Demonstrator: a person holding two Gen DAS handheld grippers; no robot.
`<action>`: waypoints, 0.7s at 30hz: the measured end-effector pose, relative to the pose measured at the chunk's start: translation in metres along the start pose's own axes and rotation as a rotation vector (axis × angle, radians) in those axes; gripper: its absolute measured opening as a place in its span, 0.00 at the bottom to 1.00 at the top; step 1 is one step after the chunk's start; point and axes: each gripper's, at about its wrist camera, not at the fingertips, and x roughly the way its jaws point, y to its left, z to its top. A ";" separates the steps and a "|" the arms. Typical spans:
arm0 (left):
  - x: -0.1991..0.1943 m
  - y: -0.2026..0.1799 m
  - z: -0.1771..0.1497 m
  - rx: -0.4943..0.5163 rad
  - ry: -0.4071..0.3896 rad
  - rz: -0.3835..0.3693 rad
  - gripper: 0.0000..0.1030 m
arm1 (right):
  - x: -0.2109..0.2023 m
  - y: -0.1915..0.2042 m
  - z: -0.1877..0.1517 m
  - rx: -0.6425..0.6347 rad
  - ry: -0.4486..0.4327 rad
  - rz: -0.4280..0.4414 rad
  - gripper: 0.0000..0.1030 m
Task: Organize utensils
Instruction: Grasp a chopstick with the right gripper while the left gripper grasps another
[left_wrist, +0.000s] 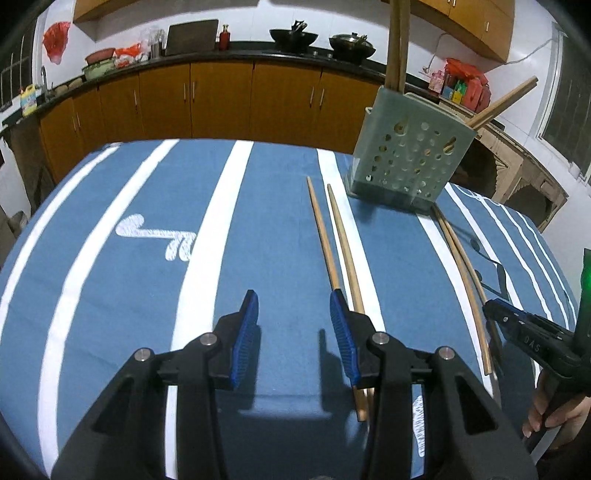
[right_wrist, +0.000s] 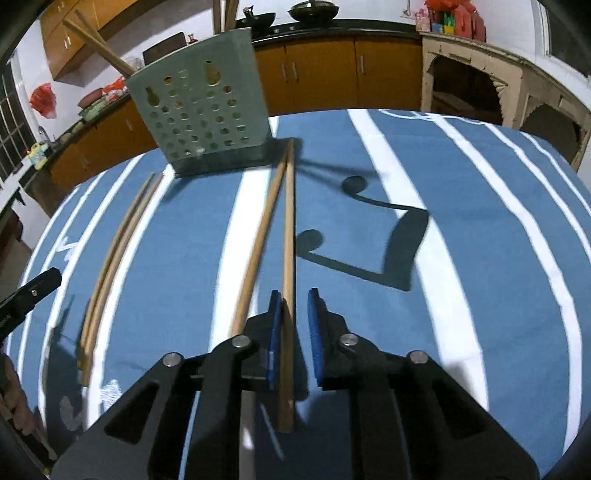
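A grey-green perforated utensil holder stands on the blue striped tablecloth and holds several chopsticks; it also shows in the right wrist view. One pair of wooden chopsticks lies beside my open left gripper, just under its right finger. A second pair lies further right. In the right wrist view my right gripper is open around one chopstick of that pair; the other lies just left of the left finger. The left pair lies at the left.
The table has a blue cloth with white stripes and a black music note print. Kitchen counter with orange cabinets, woks and pots runs behind. The right gripper's body shows at right in the left wrist view.
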 end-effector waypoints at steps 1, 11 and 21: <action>0.002 0.000 0.000 -0.002 0.007 -0.005 0.40 | 0.000 -0.001 0.000 -0.002 -0.001 -0.005 0.07; 0.028 -0.022 -0.001 0.049 0.059 -0.044 0.32 | -0.001 -0.010 0.000 0.013 -0.021 -0.042 0.07; 0.043 -0.030 -0.004 0.100 0.069 0.034 0.08 | -0.003 -0.009 0.000 0.000 -0.018 -0.039 0.07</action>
